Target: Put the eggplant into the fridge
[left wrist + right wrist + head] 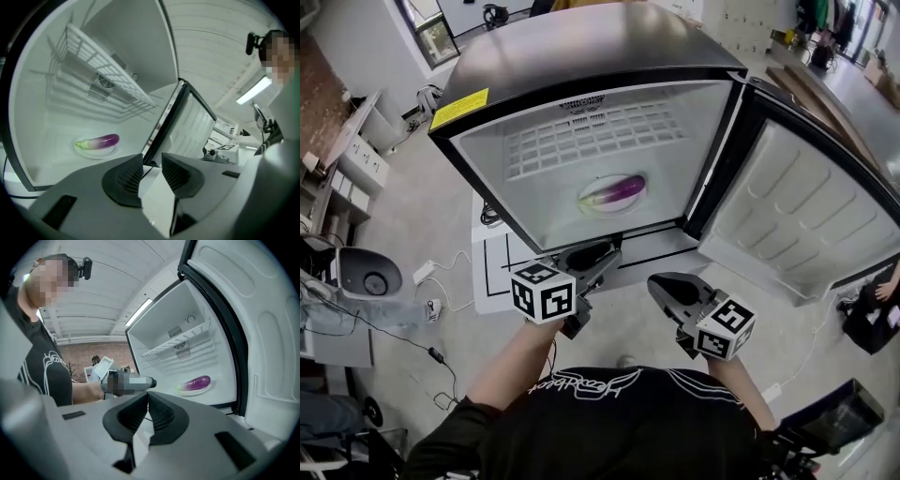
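A purple eggplant (pixel 616 191) with a green stem end lies on a small white plate (pixel 589 207) on the floor of the open fridge (pixel 581 56). The same eggplant (pixel 99 141) (pixel 198 382) shows in both gripper views. My left gripper (pixel 602 255) (pixel 152 161) hovers just outside the fridge's front edge, open, with nothing between its pads. To its right and nearer the person, my right gripper (pixel 661 284) (pixel 148 397) has its pads together and holds nothing. Both point toward the fridge, well apart from the eggplant.
The fridge door (pixel 797 206) stands swung open to the right. A white wire shelf (pixel 600 136) spans the fridge above the plate. A white floor sheet with black lines (pixel 497 267) lies under the fridge's front. Cables and a grey-white device (pixel 366 272) sit at the left.
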`<state>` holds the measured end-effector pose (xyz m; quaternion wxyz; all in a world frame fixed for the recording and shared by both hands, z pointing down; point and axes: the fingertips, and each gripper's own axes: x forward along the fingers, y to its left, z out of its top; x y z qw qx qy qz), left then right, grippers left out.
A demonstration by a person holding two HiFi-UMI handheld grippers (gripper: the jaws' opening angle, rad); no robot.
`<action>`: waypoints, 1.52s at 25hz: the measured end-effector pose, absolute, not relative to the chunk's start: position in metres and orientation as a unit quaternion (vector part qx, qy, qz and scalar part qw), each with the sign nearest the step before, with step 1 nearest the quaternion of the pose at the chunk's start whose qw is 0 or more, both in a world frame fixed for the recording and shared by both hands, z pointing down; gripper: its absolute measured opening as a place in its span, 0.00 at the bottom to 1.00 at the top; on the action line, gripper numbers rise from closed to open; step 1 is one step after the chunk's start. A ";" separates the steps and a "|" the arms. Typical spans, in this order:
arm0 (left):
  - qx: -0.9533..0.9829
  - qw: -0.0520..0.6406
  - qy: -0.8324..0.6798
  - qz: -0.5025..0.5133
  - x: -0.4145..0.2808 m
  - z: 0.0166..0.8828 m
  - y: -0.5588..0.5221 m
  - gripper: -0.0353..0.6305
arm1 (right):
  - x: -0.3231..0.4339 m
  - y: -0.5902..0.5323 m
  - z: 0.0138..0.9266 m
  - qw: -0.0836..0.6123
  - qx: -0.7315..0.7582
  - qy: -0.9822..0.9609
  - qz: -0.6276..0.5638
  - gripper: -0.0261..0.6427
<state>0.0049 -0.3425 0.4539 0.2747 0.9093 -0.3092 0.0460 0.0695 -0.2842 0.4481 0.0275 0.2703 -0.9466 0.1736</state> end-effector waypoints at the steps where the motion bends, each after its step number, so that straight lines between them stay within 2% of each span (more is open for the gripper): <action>1: 0.916 0.266 -0.298 0.036 0.005 0.444 -0.330 0.22 | 0.068 -0.279 0.444 0.026 0.272 -0.947 0.171 0.05; 3: 0.925 0.256 -0.282 0.009 0.000 0.425 -0.306 0.08 | 0.063 -0.266 0.435 0.021 0.275 -0.947 0.165 0.05; 5: 0.932 0.247 -0.264 -0.011 -0.007 0.409 -0.281 0.07 | 0.057 -0.250 0.427 0.018 0.277 -0.948 0.158 0.05; 15: 0.965 0.163 -0.203 0.025 -0.038 0.370 -0.144 0.07 | 0.010 -0.152 0.386 0.015 0.280 -0.953 0.110 0.05; 27: 0.972 0.145 -0.181 0.022 -0.085 0.360 -0.009 0.07 | -0.044 -0.023 0.383 0.020 0.291 -0.954 0.072 0.05; 32: 0.972 0.128 -0.195 0.023 -0.102 0.361 0.024 0.06 | -0.060 0.025 0.382 0.035 0.290 -0.954 0.069 0.05; 38: 0.972 0.137 -0.192 0.022 -0.113 0.370 0.052 0.06 | -0.070 0.058 0.385 0.034 0.312 -0.947 0.066 0.05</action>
